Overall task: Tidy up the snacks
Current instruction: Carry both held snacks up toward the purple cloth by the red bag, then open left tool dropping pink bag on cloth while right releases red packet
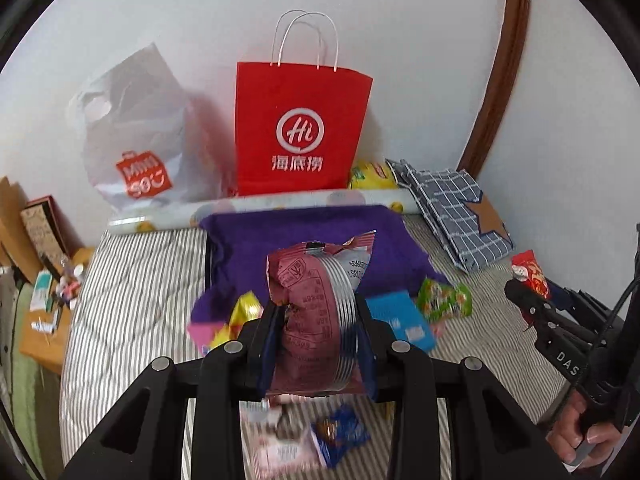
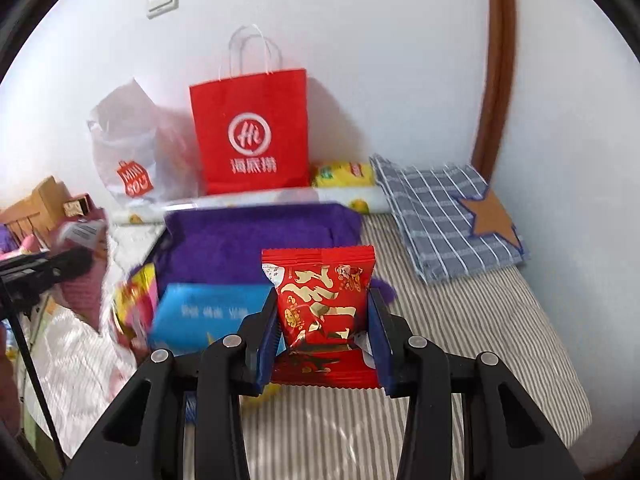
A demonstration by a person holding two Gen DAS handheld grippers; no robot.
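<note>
My left gripper is shut on a maroon and silver snack packet, held upright above the striped bed. My right gripper is shut on a red and gold snack packet, also lifted; it shows at the right of the left wrist view. A red paper bag with white handles stands against the wall, also in the right wrist view. Loose snacks lie on the bed: a blue box, a green packet, a yellow packet, a blue packet.
A purple cloth lies before the red bag. A white plastic bag leans at the left. A checked blue fabric bag lies at the right. A yellow packet sits by the wall. A cluttered wooden stand is beside the bed.
</note>
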